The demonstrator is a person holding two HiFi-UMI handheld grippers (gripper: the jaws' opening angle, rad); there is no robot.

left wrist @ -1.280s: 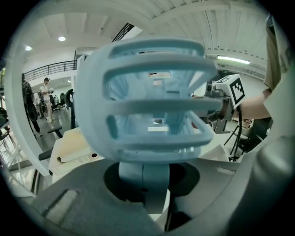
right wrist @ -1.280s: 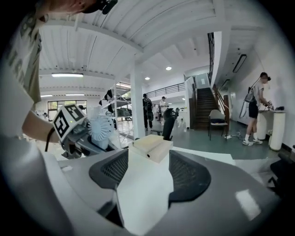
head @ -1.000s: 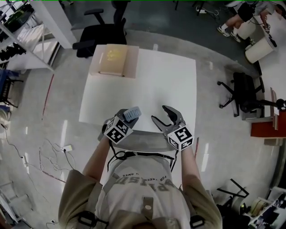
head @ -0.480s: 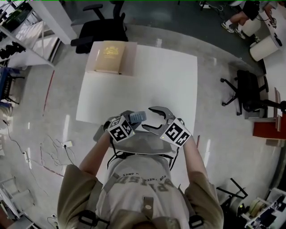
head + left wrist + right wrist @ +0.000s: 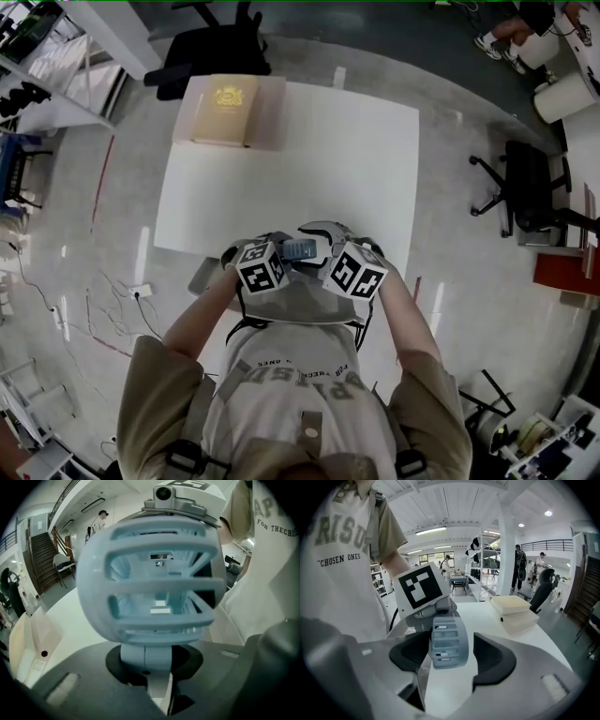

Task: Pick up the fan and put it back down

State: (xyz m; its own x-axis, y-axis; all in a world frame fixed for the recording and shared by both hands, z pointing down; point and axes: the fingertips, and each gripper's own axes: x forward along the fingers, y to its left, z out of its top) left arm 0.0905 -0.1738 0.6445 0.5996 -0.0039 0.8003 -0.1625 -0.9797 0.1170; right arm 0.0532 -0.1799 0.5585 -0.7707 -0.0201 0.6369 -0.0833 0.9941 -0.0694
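- The white surface (image 5: 309, 159) carries a tan box on a paler box (image 5: 225, 111). The pair sits in the far corner, at 11 o'clock from the fan and well apart from it.
- One black office chair (image 5: 211, 52) stands on the floor beyond that corner, at 11 o'clock. A second black chair (image 5: 530, 192) stands off the surface at 2 o'clock.
- A grey mesh piece (image 5: 281, 302) lies at 6 o'clock, between the surface's near edge and the person's shirt.
- The fan (image 5: 300, 249) is small and pale blue, with a rounded slotted cage for a head on a short, thick neck.
- It is at the near edge of the surface, at 6 o'clock, between the two grippers. I cannot tell whether it touches the surface.
- The left gripper (image 5: 157, 677) has its jaws clenched on the fan's neck, and the cage fills its view.
- The right gripper (image 5: 450, 653) has its jaws released and wide apart. The fan's head stands edge-on between them, touching neither pad, with the left gripper's marker cube behind it.
- Count: one fan, two grippers, two stacked boxes, two black chairs.
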